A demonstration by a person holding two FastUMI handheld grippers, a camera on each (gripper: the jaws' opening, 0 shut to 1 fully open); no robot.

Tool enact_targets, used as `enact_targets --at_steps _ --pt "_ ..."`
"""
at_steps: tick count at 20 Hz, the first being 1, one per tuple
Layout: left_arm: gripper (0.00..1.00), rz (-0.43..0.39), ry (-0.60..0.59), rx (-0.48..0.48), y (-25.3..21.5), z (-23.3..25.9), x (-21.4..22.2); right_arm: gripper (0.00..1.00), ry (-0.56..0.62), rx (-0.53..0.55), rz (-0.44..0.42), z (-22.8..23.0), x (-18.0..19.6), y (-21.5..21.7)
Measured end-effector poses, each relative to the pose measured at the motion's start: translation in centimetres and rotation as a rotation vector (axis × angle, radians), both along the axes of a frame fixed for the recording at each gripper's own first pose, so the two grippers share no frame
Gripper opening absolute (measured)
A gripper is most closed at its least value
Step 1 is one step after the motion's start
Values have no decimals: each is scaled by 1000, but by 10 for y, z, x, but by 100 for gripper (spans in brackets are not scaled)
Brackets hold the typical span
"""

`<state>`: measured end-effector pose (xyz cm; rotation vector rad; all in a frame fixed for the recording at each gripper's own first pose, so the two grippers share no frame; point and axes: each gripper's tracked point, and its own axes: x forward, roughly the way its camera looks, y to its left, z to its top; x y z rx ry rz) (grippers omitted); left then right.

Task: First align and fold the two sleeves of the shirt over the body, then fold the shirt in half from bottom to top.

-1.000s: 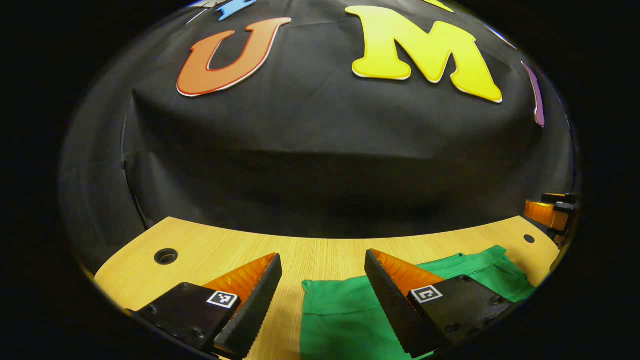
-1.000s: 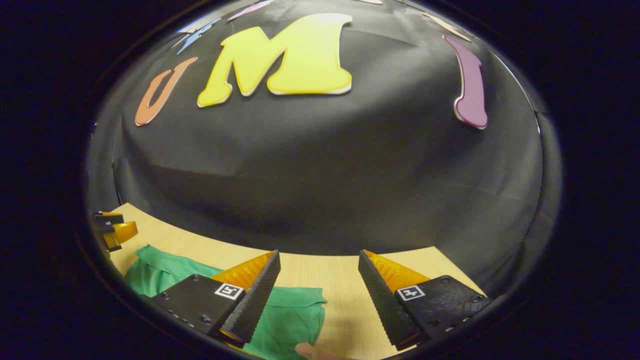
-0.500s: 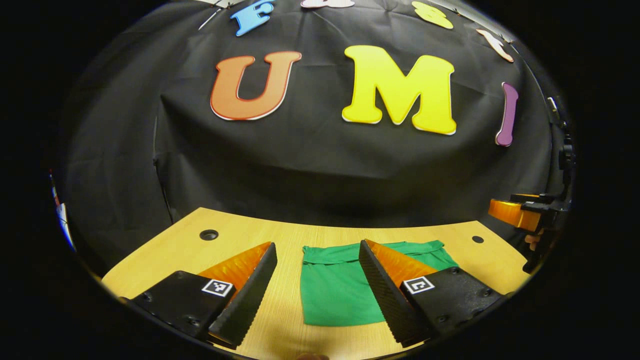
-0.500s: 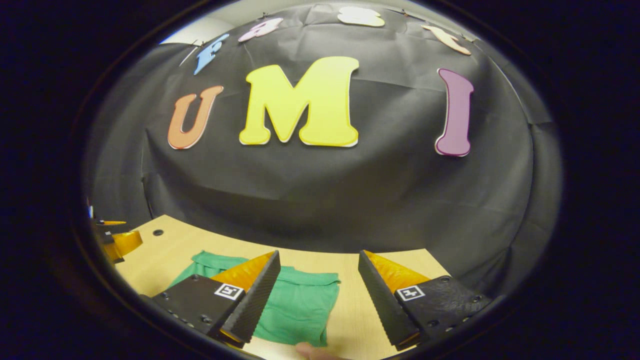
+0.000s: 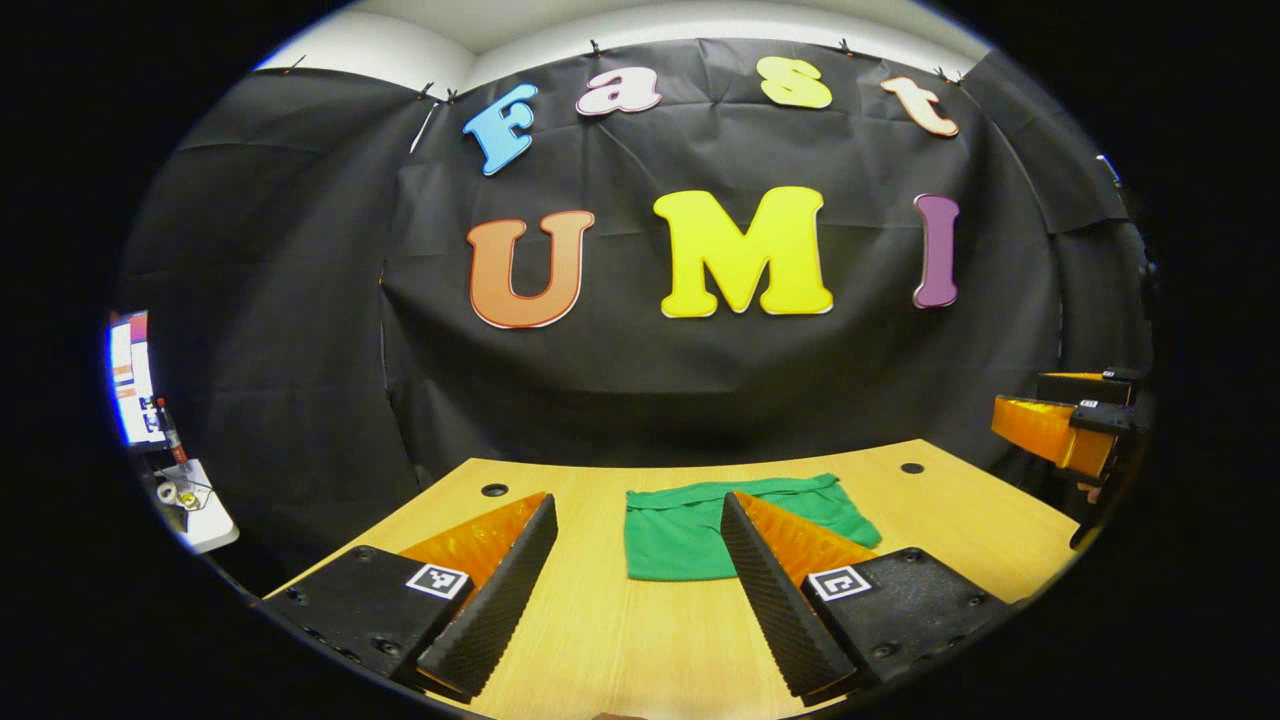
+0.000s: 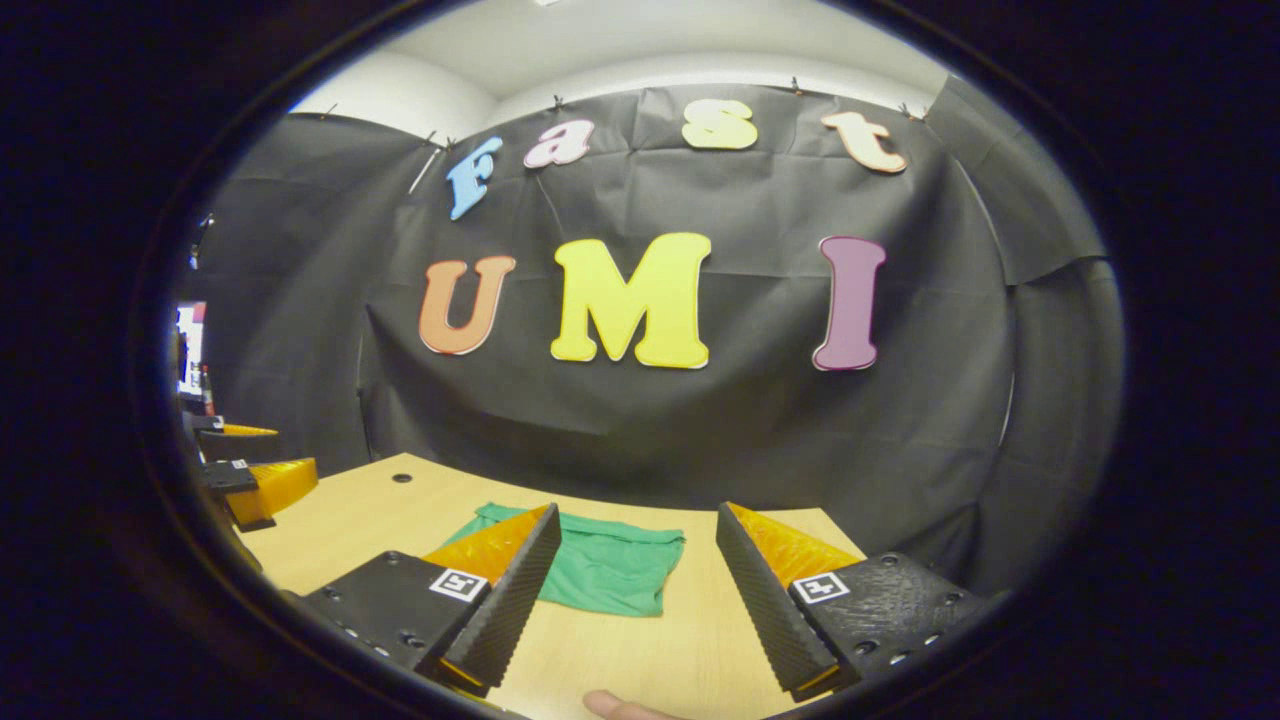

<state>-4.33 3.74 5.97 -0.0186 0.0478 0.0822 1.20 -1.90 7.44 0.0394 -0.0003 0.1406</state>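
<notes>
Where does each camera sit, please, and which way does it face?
Left gripper view: rides on the left gripper, facing the booth wall across the table; its own open fingers frame the folded green shirt, right gripper at the right edge.
Right gripper view: rides on the right gripper, facing the same wall; open fingers, a fingertip below.
Shared: shirt, table, wall.

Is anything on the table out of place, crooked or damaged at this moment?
Nothing stands out. The green shirt lies folded in a compact rectangle on the wooden table, edges fairly even. Both the left tongs and right tongs are open, apart from it.
</notes>
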Motion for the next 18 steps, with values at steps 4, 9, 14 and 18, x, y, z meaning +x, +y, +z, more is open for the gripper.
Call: enact_targets --at_steps 4,9,14,18 --pt "100 -96 -4 45 -52 3 -53 95 -21 7 -24 -10 -87 -26" --pt "100 -127 -35 23 -72 -3 -99 96 12 16 -31 -32 -136 -28" --pt "100 -85 -73 12 -53 -8 -105 96 12 -6 -43 -38 -144 -17" --pt "100 -91 -21 -27 -36 -27 -100 95 -21 0 -82 -40 -140 -21"
